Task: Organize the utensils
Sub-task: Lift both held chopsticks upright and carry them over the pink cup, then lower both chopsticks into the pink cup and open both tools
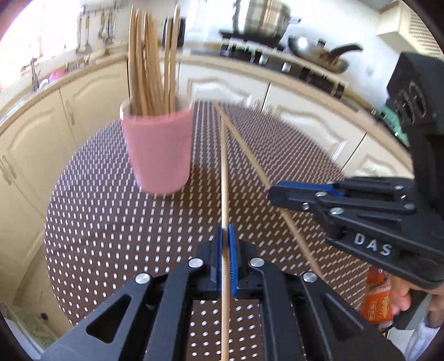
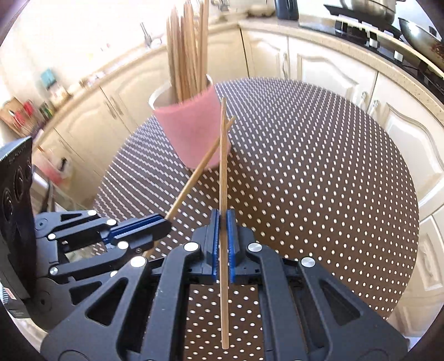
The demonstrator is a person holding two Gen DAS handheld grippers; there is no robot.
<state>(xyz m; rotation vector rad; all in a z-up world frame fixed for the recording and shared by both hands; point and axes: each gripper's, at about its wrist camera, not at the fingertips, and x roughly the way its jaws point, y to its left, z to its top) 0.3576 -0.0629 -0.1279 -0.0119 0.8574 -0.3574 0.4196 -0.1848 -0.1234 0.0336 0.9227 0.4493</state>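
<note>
A pink cup (image 1: 158, 150) holding several wooden chopsticks (image 1: 149, 61) stands on the round dotted table (image 1: 111, 216). My left gripper (image 1: 225, 230) is shut on one wooden chopstick (image 1: 224, 172) that points forward, right of the cup. My right gripper (image 2: 222, 219) is shut on another chopstick (image 2: 222, 155) whose tip reaches the pink cup (image 2: 191, 125). In the left wrist view the right gripper (image 1: 277, 191) comes in from the right with its chopstick (image 1: 244, 141). In the right wrist view the left gripper (image 2: 163, 225) sits at the left with its chopstick (image 2: 199, 169). The two sticks cross near their tips.
Cream kitchen cabinets (image 2: 319, 66) and a counter curve behind the table. A stove with a steel pot (image 1: 260, 19) and a frying pan (image 1: 319, 52) is at the back right. An orange package (image 1: 377, 300) lies beyond the table's right edge.
</note>
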